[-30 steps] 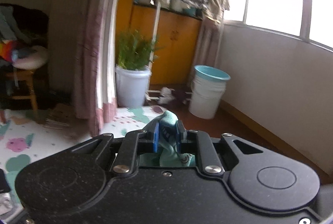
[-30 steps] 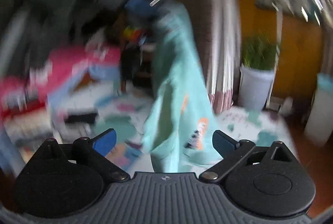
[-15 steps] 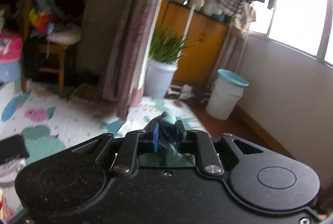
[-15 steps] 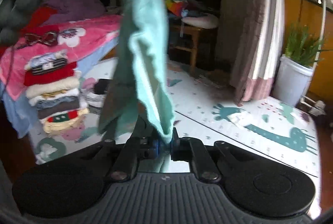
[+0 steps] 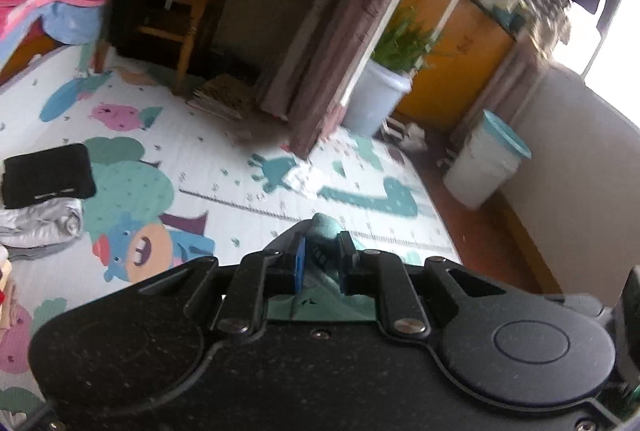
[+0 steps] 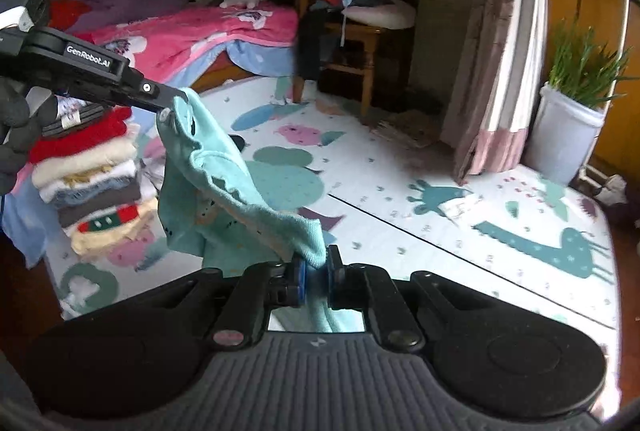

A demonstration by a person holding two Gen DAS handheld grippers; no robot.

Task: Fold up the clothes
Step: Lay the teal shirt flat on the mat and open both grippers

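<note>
Cartoon play mat (image 6: 400,167) covers the floor, animal prints all over it. Stack of folded clothes (image 6: 92,191) sits at the left edge of the mat, red and cream layers, just behind the hanging garment in the right wrist view. Bed with a pink blanket (image 6: 208,35) behind the stack, purple bundle further back. Wooden chair (image 6: 348,51) piled with colourful stuff stands beside the bed. Curtain (image 6: 496,63) hangs to the floor right of the chair, white pot with a green plant (image 6: 568,127) just beside it. Left wrist view adds a folded black item (image 5: 48,175) on a grey garment (image 5: 40,219) at the mat's left edge, and a white bucket with a teal rim (image 5: 488,163) off the mat near the wall.

Teal garment (image 6: 224,183) hangs in the air above the mat, stretched between both tools, sagging in the middle with loose cloth dropping below. Left hand-held gripper (image 6: 170,109) comes in from the upper left, fingers closed tight on one bunched end of the garment; gloved hand (image 6: 16,135) holds its handle. Right hand-held gripper (image 6: 316,277) pinches the other end, blue pads (image 6: 301,281) narrow with cloth squeezed between them. Left wrist view shows the same pinch up close, teal fabric bulging out past the fingertips
</note>
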